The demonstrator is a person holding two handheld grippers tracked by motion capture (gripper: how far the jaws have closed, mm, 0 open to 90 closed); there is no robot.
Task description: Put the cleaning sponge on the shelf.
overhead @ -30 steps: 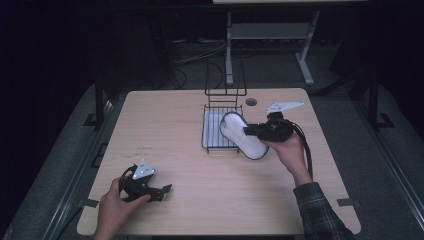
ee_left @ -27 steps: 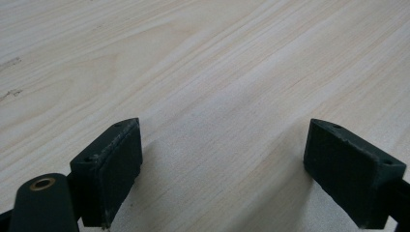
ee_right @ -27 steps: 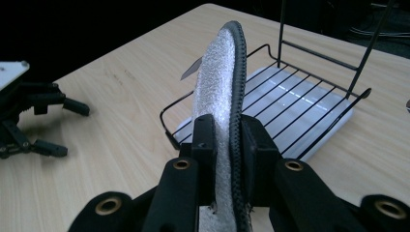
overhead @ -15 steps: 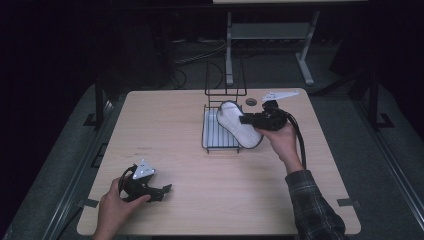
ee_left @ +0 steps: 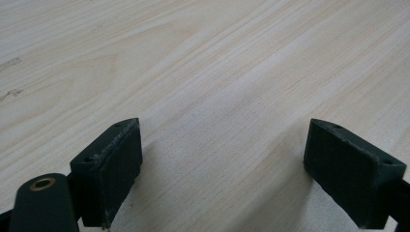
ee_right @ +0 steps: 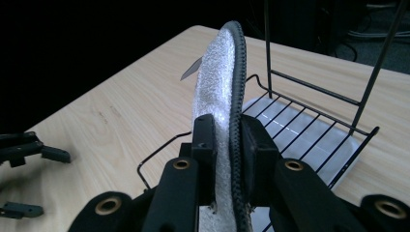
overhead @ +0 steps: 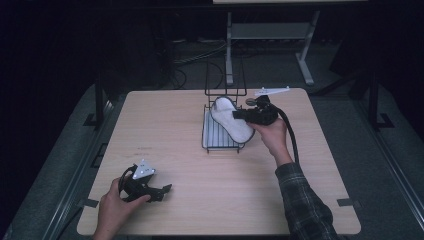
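Fig.: white slipper, fuzzy w/ dark sole edge, carried to wire rack. R gripper (overhead: 239,115) pinches the slipper (overhead: 231,120) at its edge, jaws pressed on fleece one side, black sole rim the other (ee_right: 227,96). Over the last sec the slipper has gone from lying low across the front-right of the rack (overhead: 220,142) to standing tilted above its floor, toe end up toward the tall back frame; R hand (overhead: 272,135) moved up-table w/ it. Meaning, by judgement: approach is done, placement in hand; what's left is to lower it onto the rack wires and let go. Not yet seated; can't tell if the heel touches the wires. L gripper (overhead: 150,190) unchanged, resting on the table (overhead: 165,125) near the front-left corner, jaws spread wide over bare wood (ee_left: 212,121), holding nothing.
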